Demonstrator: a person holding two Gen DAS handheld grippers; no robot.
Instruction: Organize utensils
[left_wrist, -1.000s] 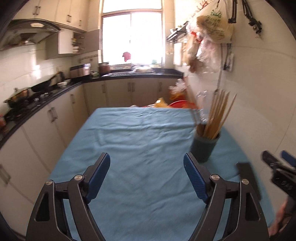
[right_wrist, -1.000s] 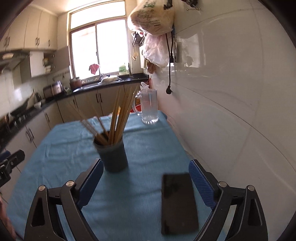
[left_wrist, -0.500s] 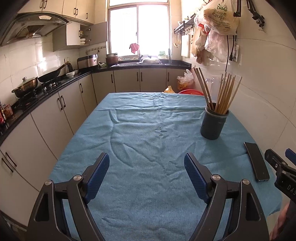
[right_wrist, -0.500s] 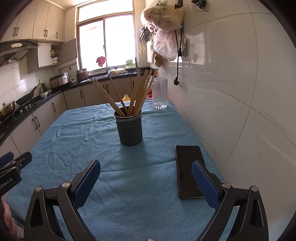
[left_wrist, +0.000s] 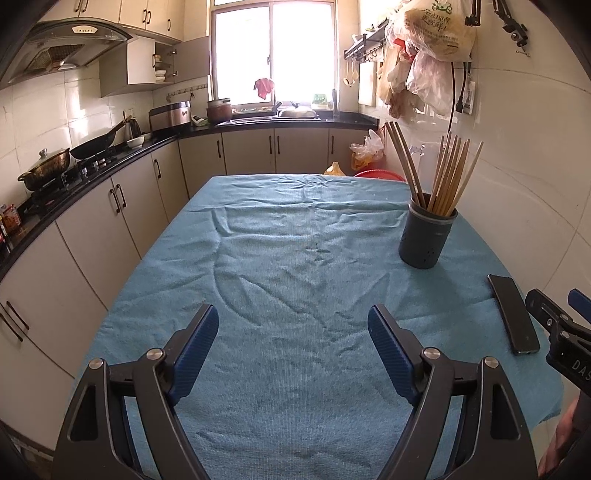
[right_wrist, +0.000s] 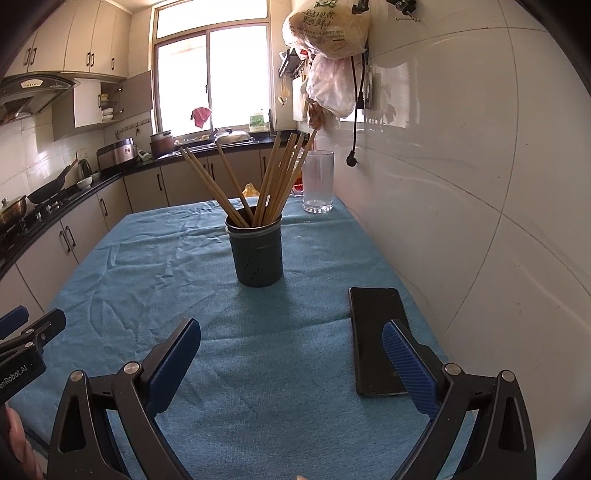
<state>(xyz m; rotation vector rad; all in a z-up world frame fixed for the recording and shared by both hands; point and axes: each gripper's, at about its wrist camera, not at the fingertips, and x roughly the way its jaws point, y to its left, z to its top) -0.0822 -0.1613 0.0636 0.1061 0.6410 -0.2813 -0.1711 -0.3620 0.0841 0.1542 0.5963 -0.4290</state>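
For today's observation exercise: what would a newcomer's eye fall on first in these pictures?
First, the dark holder bristling with wooden chopsticks, upright on the blue cloth toward the tiled wall. Next, the black phone lying flat nearer the camera beside the wall, and the clear glass behind the holder. Both grippers, left gripper and right gripper, hang open and empty.

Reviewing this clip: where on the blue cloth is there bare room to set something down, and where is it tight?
Bare cloth runs from the left gripper to the far edge, left of the chopstick holder. It is tight along the wall: holder, black phone and glass line up there, with the right gripper beside the phone.
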